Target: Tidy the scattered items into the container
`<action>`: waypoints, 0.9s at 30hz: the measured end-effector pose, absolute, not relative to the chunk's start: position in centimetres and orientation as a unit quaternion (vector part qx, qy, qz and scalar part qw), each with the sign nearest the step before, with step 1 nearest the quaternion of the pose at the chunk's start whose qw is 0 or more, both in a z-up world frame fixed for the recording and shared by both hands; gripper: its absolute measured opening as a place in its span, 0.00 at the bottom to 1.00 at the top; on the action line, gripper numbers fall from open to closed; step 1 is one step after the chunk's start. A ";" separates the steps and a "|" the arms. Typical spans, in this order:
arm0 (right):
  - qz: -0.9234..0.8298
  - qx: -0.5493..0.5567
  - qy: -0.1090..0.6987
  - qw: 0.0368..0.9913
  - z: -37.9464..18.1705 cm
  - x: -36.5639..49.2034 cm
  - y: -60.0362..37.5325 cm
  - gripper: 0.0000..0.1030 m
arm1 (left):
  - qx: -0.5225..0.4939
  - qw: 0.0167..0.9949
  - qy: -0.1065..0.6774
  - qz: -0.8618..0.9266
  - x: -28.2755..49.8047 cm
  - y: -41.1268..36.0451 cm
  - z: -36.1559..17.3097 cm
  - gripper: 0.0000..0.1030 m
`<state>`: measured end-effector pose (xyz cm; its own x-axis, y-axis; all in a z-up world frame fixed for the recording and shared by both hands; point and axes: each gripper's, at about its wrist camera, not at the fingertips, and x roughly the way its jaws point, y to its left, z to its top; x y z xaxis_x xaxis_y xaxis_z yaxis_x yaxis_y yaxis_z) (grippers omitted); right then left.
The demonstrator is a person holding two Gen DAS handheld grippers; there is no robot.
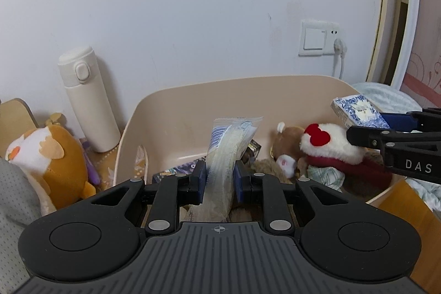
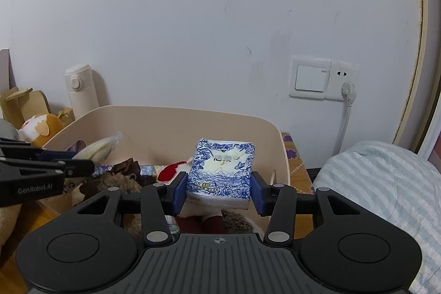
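Bin (image 1: 171, 106) back-left floor clear; plush toys (image 1: 328, 148) crowd right.

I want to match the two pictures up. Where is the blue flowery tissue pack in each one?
Left wrist view: the tissue pack is far right, above the bin, gripped by the right gripper.
Right wrist view: the tissue pack is in the middle, squeezed between the blue pads.
Shared landmark: the beige bin and the white bottle.
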<state>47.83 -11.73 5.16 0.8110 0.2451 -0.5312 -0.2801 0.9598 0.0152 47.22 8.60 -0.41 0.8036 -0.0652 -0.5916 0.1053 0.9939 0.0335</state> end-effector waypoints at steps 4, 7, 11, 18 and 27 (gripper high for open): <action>0.138 -0.034 0.277 0.950 5.3 47.7 -11.7 0.50 | 0.033 0.948 0.313 -0.047 47.1 8.3 -0.4 0.26; 0.140 -0.025 0.273 0.951 5.4 47.4 -12.0 0.57 | 0.039 0.951 0.302 -0.047 46.6 7.9 0.1 0.54; 0.147 -0.012 0.262 0.954 6.0 46.6 -12.5 0.77 | 0.038 0.960 0.273 -0.043 45.5 7.6 1.1 0.76; 0.151 -0.002 0.237 0.960 7.6 44.9 -12.9 0.98 | 0.039 0.964 0.261 -0.035 44.5 7.1 2.1 0.80; 0.151 -0.001 0.236 0.960 8.2 43.8 -13.0 0.99 | 0.034 0.965 0.256 -0.034 42.8 7.1 2.8 0.81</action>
